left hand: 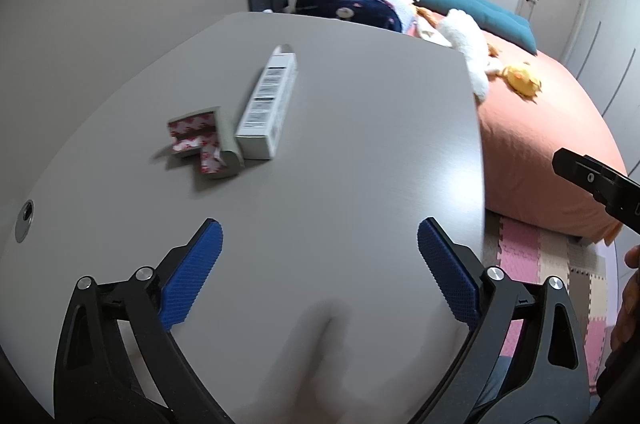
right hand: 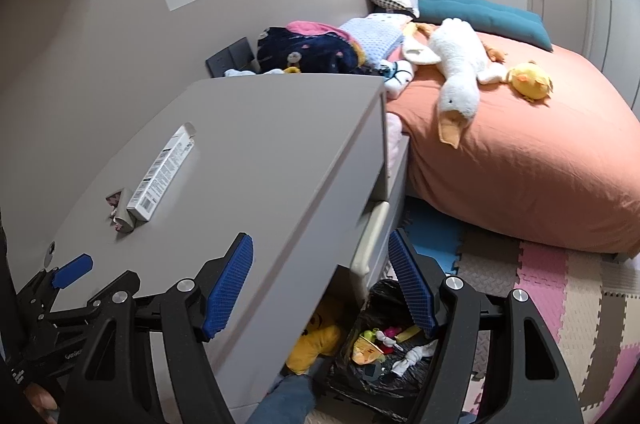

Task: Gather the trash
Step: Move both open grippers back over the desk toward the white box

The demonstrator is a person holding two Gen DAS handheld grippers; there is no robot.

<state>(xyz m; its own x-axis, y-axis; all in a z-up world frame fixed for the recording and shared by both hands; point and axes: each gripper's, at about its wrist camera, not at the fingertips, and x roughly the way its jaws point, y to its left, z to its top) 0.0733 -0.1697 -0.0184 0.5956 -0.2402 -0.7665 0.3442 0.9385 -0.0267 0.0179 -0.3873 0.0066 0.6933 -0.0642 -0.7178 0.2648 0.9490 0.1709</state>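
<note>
Trash box (left hand: 268, 103) & wrapper (left hand: 200, 139) on desk (left hand: 360, 143); both tongs (left hand: 320, 264) (right hand: 320, 288) apart, empty.

Left claw (left hand: 320, 244) spread wide, nothing in it; right claw (right hand: 320, 264) half open, empty, both angled downward.

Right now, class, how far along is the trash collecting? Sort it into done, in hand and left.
Done: the bin bag beside the desk already holds scraps. In hand: nothing; the left claw and right claw are both open and empty. Left: the long box and torn wrapper on the desk.
</note>
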